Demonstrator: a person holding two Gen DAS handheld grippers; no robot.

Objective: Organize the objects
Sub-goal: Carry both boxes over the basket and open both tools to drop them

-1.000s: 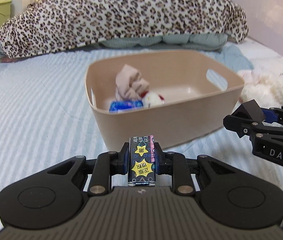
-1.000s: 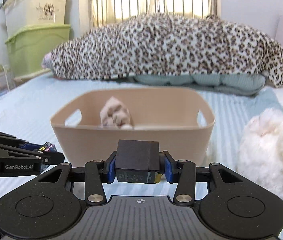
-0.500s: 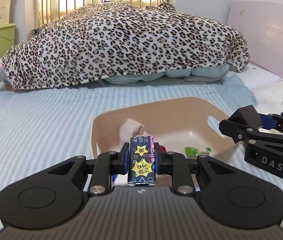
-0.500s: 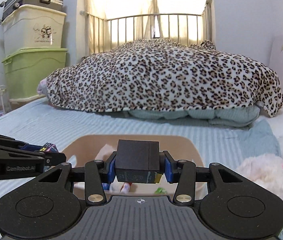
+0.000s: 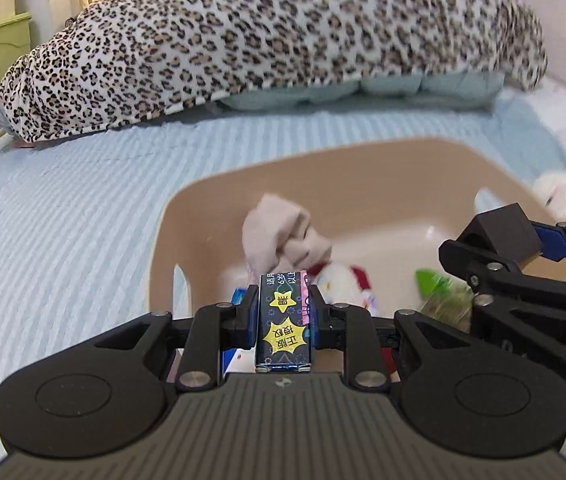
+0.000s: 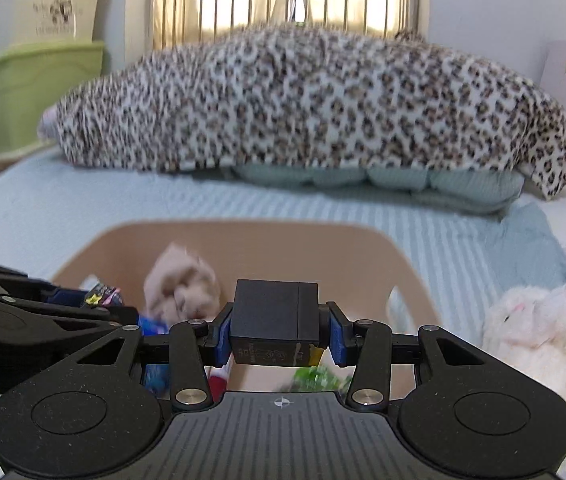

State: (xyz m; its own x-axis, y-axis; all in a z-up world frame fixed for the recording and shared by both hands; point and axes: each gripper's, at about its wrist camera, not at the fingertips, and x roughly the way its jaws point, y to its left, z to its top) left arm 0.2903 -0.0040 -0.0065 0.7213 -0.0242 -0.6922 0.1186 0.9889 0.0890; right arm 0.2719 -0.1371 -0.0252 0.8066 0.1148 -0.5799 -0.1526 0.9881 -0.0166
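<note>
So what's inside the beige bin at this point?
In the beige bin: a crumpled pinkish cloth, a white-and-red plush, a green packet and a blue item. Both tools and their boxes cover the near floor.

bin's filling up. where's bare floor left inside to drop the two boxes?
Beige bin: bare floor at the far right, between the pink cloth and the right handle cutout. Near side is crowded: cloth, white-and-red plush, blue packet, green packet. The left hand-held gripper holds the starred box; the right hand-held gripper holds the black box.
</note>
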